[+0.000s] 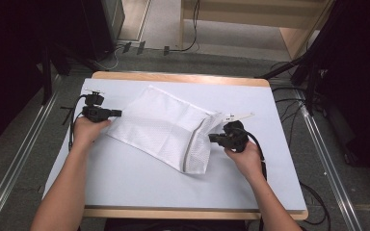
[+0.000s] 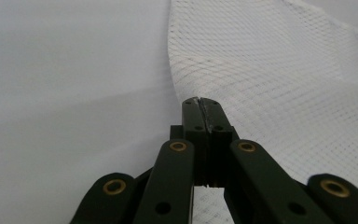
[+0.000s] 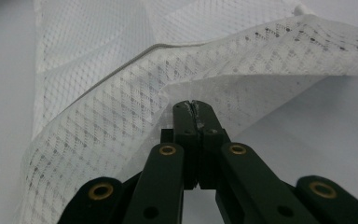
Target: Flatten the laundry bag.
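Beyond mesh bag [image 1: 166, 129]: white tag [image 1: 238, 116], nr right gripper [image 1: 217, 137].

Desk [image 1: 125, 183]: pale grey top, wooden edging. Floor [image 1: 19, 139]: grey carpet, metal rails [image 1: 9, 178] either side. Wooden shelving [image 1: 289, 29] beyond the far edge; cables [image 1: 192, 29] trailing.

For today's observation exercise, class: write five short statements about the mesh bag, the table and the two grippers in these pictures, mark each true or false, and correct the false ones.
1. A white mesh bag lies on the table. True.
2. The left gripper has its fingers wide open. False: they are shut together.
3. The right gripper is shut, at the bag's edge. True.
4. The bag is folded into a small square. False: it lies spread out, slanted across the table.
5. Both grippers sit on the same side of the bag. False: one is at each end.
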Demonstrator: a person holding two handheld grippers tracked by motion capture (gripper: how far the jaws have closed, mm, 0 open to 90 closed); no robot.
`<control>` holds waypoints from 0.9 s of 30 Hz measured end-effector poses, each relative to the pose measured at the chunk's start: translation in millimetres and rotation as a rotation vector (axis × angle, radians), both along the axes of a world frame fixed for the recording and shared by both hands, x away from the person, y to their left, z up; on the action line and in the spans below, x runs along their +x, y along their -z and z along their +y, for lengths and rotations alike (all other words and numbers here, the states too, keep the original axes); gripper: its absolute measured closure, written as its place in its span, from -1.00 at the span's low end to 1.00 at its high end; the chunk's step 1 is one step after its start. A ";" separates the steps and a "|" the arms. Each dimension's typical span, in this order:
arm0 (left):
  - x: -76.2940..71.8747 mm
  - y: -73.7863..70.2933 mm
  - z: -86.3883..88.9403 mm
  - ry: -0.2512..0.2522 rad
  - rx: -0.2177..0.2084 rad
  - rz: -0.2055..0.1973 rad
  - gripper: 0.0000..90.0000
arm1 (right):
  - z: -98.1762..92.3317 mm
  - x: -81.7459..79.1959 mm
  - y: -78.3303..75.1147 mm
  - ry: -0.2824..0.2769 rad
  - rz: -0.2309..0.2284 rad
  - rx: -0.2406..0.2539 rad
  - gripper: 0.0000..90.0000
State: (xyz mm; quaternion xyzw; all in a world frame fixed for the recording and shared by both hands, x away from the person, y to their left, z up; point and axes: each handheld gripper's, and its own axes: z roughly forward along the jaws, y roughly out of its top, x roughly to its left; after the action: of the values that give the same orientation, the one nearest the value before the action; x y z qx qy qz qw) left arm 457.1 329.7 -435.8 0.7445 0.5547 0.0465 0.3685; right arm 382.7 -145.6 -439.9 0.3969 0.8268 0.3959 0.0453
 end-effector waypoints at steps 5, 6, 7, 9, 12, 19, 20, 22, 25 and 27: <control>2.0 1.8 -0.1 -0.004 0.001 0.006 1.00 | -2.7 -1.1 -0.1 0.001 -0.006 0.006 0.93; 2.1 2.0 -0.2 -0.003 0.000 0.007 1.00 | -4.0 -0.8 -0.5 -0.002 -0.010 0.006 0.90; 2.0 2.0 -0.4 -0.003 0.002 0.007 1.00 | -5.3 -0.7 -1.2 0.000 -0.010 0.008 0.84; 1.8 1.6 -0.6 -0.003 -0.001 0.005 1.00 | -9.3 -0.1 -2.6 0.010 -0.012 0.009 0.79; 1.3 0.9 -0.1 -0.002 -0.006 0.004 1.00 | -17.5 1.7 -4.2 0.022 -0.015 0.006 0.71; -2.0 -4.6 0.3 0.002 -0.019 -0.006 0.80 | -43.4 3.7 -14.4 0.073 -0.046 0.002 0.60; -3.2 -6.2 -0.5 0.005 -0.022 -0.011 0.75 | -47.6 4.1 -15.4 0.085 -0.055 0.005 0.59; -6.3 -10.0 -3.2 0.011 -0.018 -0.021 0.63 | -55.1 5.6 -17.1 0.107 -0.057 0.009 0.58; -12.1 -14.6 -8.6 0.029 -0.021 -0.038 0.52 | -62.9 9.6 -17.9 0.129 -0.066 0.023 0.57; -16.3 -16.2 -12.8 0.038 -0.022 -0.043 0.47 | -63.1 12.6 -16.6 0.133 -0.062 0.019 0.57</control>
State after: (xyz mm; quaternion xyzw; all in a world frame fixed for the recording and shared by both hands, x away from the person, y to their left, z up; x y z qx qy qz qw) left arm 440.8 316.8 -419.6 0.7496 0.5328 0.0495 0.3895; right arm 395.3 -208.8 -423.4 0.4388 0.7932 0.4119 0.0932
